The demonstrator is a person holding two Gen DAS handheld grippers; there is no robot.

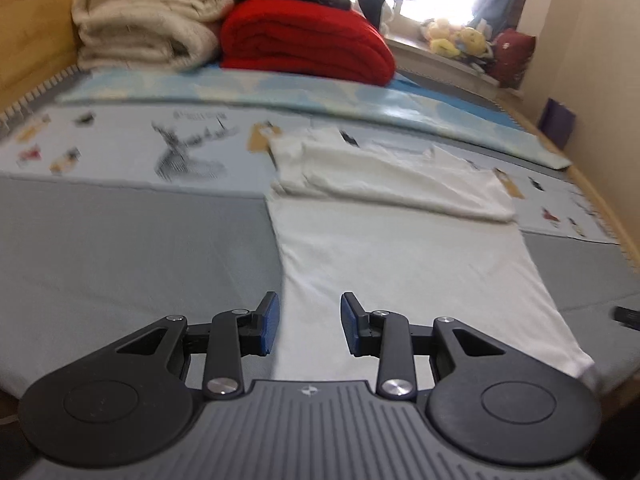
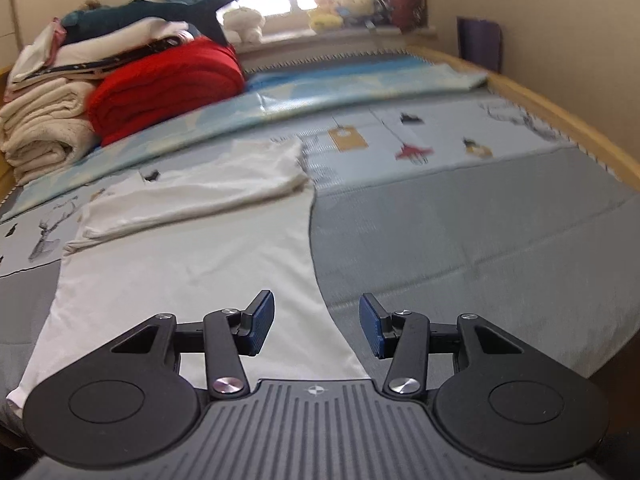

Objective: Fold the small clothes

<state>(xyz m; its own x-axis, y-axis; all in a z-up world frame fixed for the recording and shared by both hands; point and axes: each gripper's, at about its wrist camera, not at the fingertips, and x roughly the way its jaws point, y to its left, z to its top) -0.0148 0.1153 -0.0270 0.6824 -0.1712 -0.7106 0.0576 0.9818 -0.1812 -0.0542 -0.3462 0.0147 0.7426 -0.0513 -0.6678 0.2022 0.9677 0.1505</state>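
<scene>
A white T-shirt lies flat on the grey bed mat, its sleeves and upper part folded in across the far end. My left gripper is open and empty, hovering over the shirt's near left edge. In the right wrist view the same shirt lies left of centre, with its folded part at the far end. My right gripper is open and empty, straddling the shirt's near right edge, left pad over cloth, right pad over the mat.
A red folded blanket and cream folded blankets are stacked at the bed's far end. A light blue printed sheet covers the mat's far half. Wooden bed rails run along the sides. Plush toys sit on the windowsill.
</scene>
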